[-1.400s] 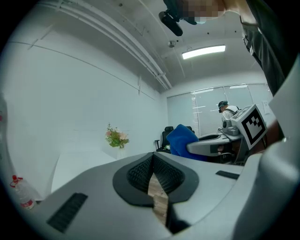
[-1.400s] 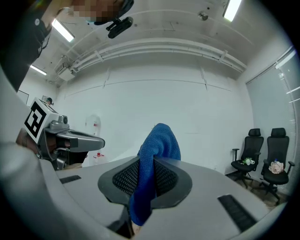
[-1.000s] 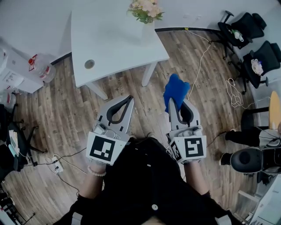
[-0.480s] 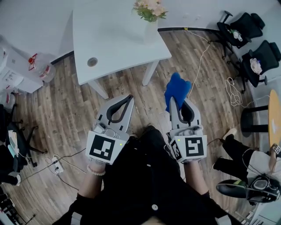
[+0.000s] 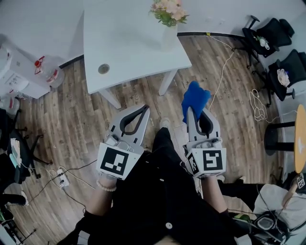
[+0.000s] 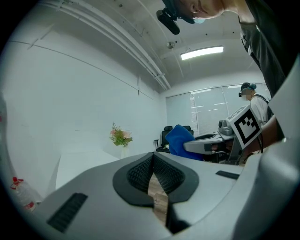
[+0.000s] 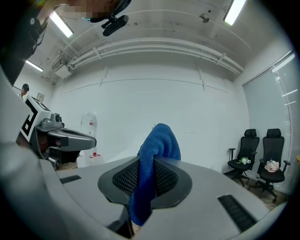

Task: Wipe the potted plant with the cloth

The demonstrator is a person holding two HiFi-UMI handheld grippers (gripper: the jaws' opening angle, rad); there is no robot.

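The potted plant (image 5: 169, 13), pink and cream flowers in a white vase, stands at the far right corner of a white table (image 5: 129, 43); it also shows small in the left gripper view (image 6: 120, 137). A blue cloth (image 5: 193, 99) sticks out of my right gripper (image 5: 189, 111), whose jaws are shut on it; the cloth (image 7: 154, 154) runs between the pads and rises past the tips. My left gripper (image 5: 144, 111) is shut with nothing in it. Both grippers hover over the wooden floor, short of the table's near edge.
The table has a round cable hole (image 5: 103, 69) near its front left. Black office chairs (image 5: 275, 33) stand at the right, with a cable (image 5: 222, 72) trailing across the floor. A water bottle (image 5: 45, 76) stands at the left. Another person (image 6: 255, 101) stands behind the right gripper.
The table and plant have slid slightly right and nearer in the head view. The person at the lower right has moved down towards the frame's corner. Both grippers stay shut, cloth still held.
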